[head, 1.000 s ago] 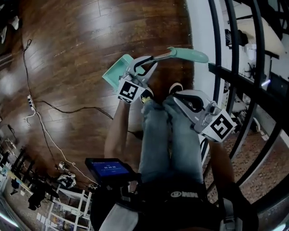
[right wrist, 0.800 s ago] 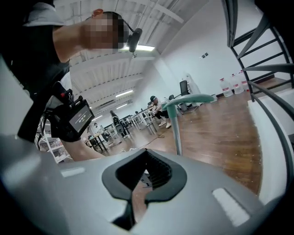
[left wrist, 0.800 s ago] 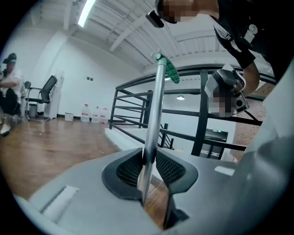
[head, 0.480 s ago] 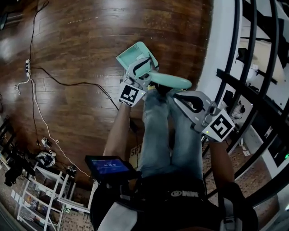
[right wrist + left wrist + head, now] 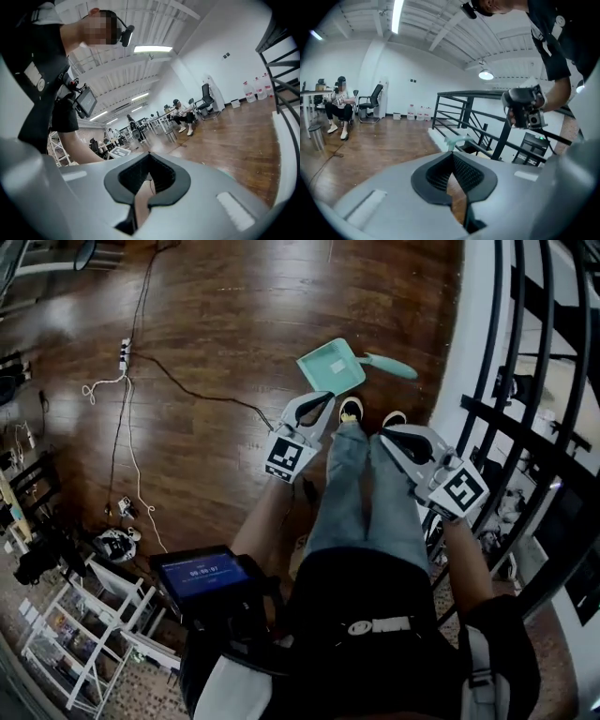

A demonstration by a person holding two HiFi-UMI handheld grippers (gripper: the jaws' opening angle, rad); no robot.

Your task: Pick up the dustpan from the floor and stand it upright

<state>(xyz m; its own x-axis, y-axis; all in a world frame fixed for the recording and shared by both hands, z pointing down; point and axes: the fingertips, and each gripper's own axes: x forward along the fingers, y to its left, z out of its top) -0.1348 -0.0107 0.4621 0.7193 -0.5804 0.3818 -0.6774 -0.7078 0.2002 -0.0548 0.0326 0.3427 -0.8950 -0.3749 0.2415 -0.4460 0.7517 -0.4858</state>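
1. Dustpan (image 5: 330,366) is in neither grip. The left gripper (image 5: 324,397) has its jaws pressed together with nothing between them, and the right gripper (image 5: 392,434) is likewise closed and empty.
2. Both grippers are held above the person's shoes (image 5: 351,410), apart from the dustpan, which sits on the wooden floor (image 5: 216,343) just beyond the toes. Its handle points toward the white ledge (image 5: 459,352) under the railing (image 5: 525,381).
3. The pickup looks finished and the dustpan let go. Whether it truly stands upright is hard to judge from above. If it does, nothing is left.
4. The head view alone shows the pan's open face and the gap to both grippers.
5. The left gripper view adds a side look: a pale teal piece (image 5: 454,140) rises beside the ledge, which suggests the dustpan is standing.
6. The right gripper view misses the dustpan, showing only seated people at far desks.
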